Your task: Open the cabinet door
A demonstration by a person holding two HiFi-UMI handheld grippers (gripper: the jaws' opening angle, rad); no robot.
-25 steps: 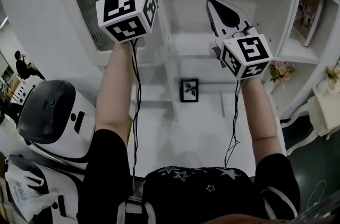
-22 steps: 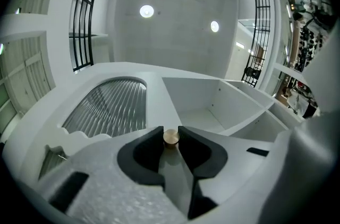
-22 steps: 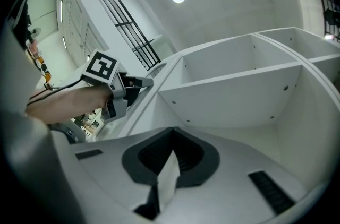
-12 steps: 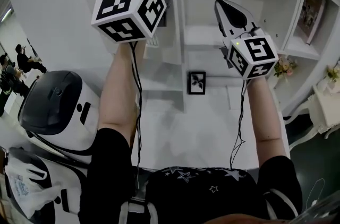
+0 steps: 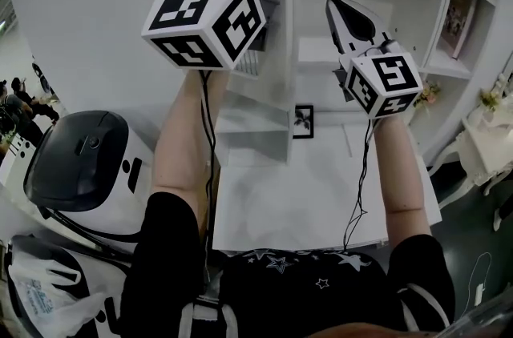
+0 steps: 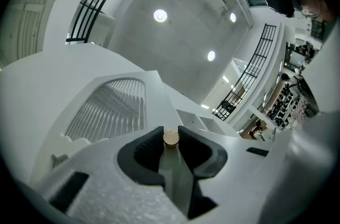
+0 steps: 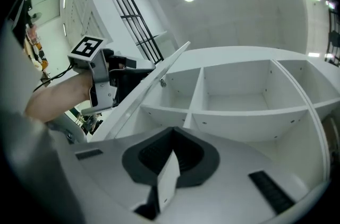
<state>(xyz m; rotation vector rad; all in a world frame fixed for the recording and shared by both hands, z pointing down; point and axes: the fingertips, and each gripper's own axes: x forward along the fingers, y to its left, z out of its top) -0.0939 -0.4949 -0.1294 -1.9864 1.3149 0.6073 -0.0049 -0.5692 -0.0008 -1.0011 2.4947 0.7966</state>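
White shelves (image 7: pixel 234 111) ahead are showing more now, since the cabinet door (image 5: pixel 276 80) swung further out over the last second. My left gripper (image 6: pixel 170 146) is clamped on its little tan knob (image 6: pixel 170 136). The right gripper (image 7: pixel 172 151) looks closed and empty, though I can't be sure. I'd say the door's mostly open.

It looked like a home-style set inside a big lab hall: a white cabinet (image 7: pixel 239 117), a framed picture (image 5: pixel 303 122) and flowers (image 5: pixel 429 94) beside a robot (image 5: pixel 80 168), under a high ceiling with downlights (image 6: pixel 160 16) and railings (image 6: pixel 254 71).
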